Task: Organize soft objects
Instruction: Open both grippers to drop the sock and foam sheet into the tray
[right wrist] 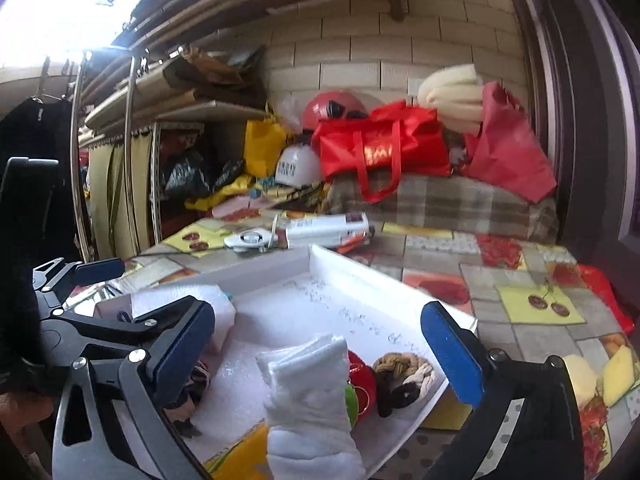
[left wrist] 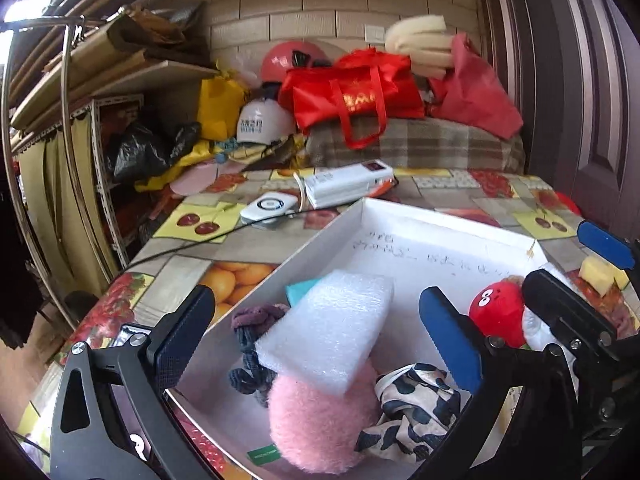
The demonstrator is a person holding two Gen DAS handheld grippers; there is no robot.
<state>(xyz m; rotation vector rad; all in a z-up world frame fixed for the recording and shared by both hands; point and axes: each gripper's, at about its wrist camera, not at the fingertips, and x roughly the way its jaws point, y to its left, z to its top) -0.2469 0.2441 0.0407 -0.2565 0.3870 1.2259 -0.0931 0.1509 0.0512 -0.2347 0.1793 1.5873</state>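
both grippers wide over the box

left gripper (left wrist: 320, 336) gapes, gripping nothing; below it in the box (left wrist: 400, 216) lie a foam block (left wrist: 328, 328) and pink ball (left wrist: 320, 420). right gripper (right wrist: 320, 344) gapes too, white cloth (right wrist: 308, 392) beneath it, apart from its pads.

A: Any readable text?
B: Handwriting on white box (left wrist: 440, 240) floor, illegible. White helmet (left wrist: 264, 122), far left, dark printed characters, too small. Red bag (left wrist: 352, 96) gold lettering, blurred.
A: Green label?
B: Near box corner, unreadable.
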